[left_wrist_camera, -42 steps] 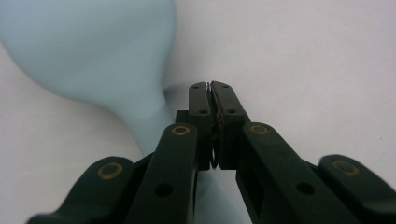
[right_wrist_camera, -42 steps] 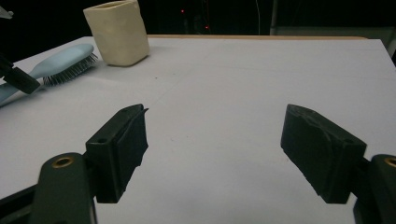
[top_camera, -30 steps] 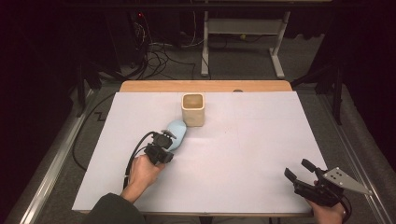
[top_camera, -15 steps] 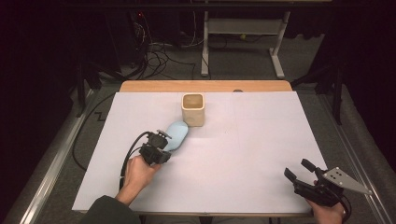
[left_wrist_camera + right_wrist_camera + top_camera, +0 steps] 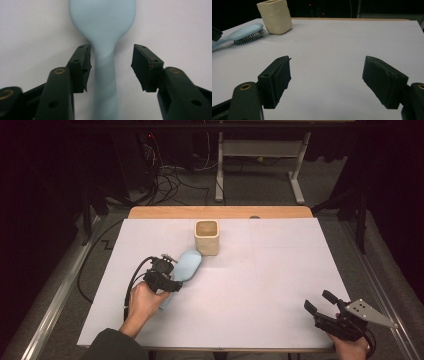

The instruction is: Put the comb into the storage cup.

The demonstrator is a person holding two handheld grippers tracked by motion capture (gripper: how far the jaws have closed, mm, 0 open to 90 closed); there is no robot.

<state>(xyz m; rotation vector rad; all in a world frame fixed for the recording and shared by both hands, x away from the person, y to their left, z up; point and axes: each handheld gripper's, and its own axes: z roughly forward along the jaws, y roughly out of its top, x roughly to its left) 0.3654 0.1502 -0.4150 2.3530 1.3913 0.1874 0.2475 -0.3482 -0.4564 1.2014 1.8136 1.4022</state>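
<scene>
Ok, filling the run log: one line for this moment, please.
left gripper: just opened, astride hairbrush handle, pads clear | right gripper: open, empty | cup: upright beyond brush

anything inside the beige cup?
High view looks into the cup: only a dim beige interior, nothing sticking out. Its bottom is too shadowed to tell. The brush lies outside, beside it.

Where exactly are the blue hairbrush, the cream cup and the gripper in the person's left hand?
blue hairbrush [image 5: 187, 265]: high view, on the back of its oval head.
cream cup [image 5: 207, 239]: high view, on its front wall.
left gripper [image 5: 111, 66]: left gripper view, midway between its open fingertips, over the brush handle.
</scene>
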